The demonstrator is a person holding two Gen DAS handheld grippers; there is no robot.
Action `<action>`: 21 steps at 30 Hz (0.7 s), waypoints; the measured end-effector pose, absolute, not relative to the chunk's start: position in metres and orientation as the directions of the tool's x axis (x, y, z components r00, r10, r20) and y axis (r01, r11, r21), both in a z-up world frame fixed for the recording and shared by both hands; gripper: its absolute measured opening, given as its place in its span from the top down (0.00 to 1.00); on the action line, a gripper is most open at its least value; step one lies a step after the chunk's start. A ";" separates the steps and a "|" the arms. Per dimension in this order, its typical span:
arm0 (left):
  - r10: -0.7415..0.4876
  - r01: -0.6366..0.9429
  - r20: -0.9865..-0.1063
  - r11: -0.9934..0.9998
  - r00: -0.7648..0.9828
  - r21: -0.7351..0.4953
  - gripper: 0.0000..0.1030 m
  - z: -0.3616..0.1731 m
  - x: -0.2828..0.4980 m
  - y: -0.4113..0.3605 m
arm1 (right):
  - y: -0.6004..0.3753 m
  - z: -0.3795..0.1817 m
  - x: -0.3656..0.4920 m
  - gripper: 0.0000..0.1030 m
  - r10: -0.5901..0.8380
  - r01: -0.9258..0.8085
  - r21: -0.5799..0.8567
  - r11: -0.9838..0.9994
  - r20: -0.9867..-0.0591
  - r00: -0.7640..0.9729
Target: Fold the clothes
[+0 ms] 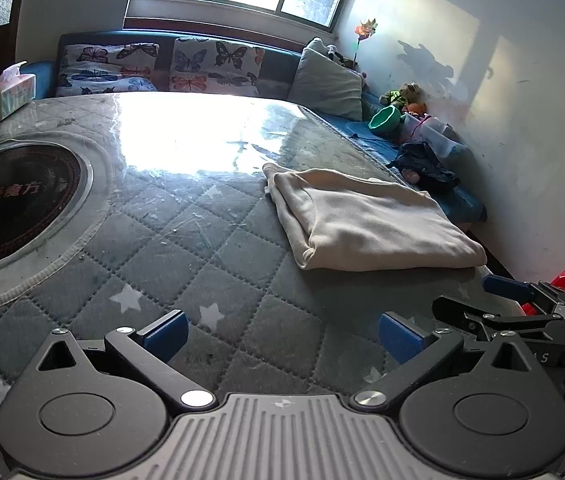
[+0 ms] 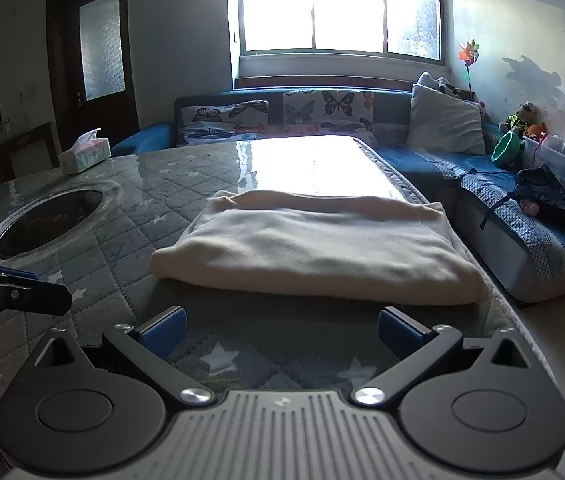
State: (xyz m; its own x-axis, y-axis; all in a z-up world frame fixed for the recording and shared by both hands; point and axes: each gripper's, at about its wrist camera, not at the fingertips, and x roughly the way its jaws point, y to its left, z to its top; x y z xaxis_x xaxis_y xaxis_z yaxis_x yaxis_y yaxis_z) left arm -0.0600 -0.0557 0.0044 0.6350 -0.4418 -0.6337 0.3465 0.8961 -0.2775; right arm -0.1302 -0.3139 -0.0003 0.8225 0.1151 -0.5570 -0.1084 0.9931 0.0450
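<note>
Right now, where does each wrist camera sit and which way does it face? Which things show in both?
Left wrist: on the left gripper, low over the quilted table, facing the window; the folded cream garment lies ahead to its right; own open fingers show, plus the right gripper.
Right wrist: on the right gripper, squarely behind the garment; own open fingers and the left gripper's tip show.
Shared: garment, tissue box, sofa, window.
</note>
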 end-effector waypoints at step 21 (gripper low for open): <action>-0.426 0.354 -0.647 0.902 0.632 -0.248 0.00 0.002 -0.074 -0.062 | -0.305 -0.006 -0.143 0.00 0.137 -0.126 0.058 0.990 -0.575 0.807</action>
State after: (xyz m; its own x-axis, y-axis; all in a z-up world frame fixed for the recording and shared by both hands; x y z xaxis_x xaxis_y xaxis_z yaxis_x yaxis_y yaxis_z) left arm -0.0736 -0.0621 0.0023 0.6322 -0.4262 -0.6471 0.3538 0.9018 -0.2483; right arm -0.1429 -0.3046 -0.0061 0.8069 0.1367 -0.5746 -0.1264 0.9903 0.0580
